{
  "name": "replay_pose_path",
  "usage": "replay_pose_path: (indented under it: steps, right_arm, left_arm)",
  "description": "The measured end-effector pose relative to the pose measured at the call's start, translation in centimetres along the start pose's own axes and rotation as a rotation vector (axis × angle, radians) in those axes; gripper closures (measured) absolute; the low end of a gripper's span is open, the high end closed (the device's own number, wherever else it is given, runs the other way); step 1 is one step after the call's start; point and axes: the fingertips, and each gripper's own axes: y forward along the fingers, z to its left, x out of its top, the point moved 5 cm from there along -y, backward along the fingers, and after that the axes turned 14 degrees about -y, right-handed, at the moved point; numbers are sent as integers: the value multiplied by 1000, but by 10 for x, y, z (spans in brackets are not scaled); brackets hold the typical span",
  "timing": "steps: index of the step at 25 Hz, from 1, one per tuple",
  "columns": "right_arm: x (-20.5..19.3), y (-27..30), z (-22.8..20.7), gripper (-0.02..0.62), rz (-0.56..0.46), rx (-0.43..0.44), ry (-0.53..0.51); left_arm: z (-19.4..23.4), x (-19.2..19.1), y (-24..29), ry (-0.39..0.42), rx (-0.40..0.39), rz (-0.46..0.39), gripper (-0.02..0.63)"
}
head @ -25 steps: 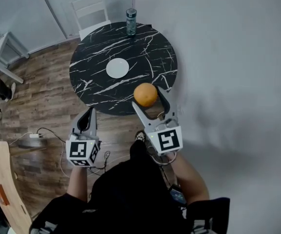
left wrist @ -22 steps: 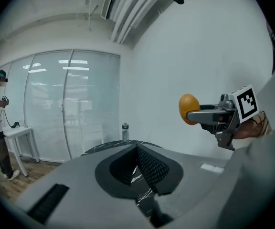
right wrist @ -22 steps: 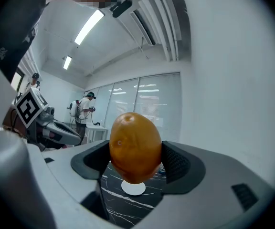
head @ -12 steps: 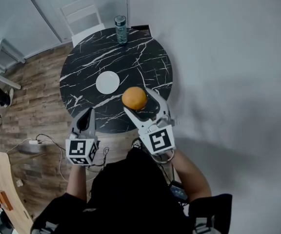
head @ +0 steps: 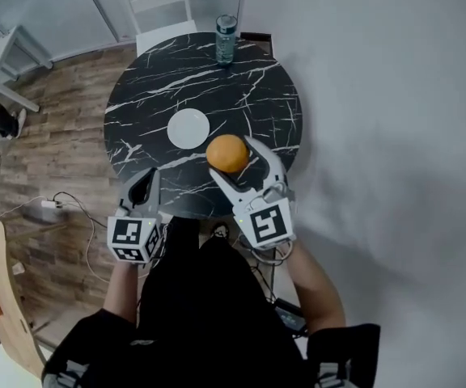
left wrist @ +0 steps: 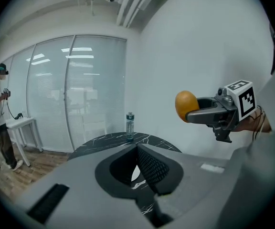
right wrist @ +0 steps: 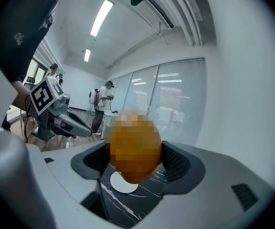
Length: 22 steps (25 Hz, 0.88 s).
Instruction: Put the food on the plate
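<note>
One orange [head: 227, 153], probably firm and roll-prone: my right gripper [head: 233, 156] clamps it across the middle, near the plate [head: 188, 128]; left gripper [head: 144, 186] closed on nothing.

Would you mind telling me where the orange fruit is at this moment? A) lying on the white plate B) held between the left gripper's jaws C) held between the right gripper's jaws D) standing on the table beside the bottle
C: the orange fruit is clamped in the right gripper above the table's near edge. The white plate is bare and the left gripper is shut on nothing.
</note>
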Motion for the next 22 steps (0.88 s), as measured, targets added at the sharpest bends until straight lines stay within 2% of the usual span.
replay_pose_path:
  steps: [9,15,19,22]
  right_arm:
    - [-4,56,1,267,97,72,-98]
    - [-16,101,6,267,189,157,-245]
    - [-30,129,13,267,226,201,-220]
    - [-45,146,20,267,251,232,-190]
  left_arm:
    - [39,-3,43,-25,-45,38,606]
    - [66,-6,75,-42,-66,68,606]
    - [82,-12,91,-62,-62,86,606]
    - [97,-19,103,-114,-30,103,606]
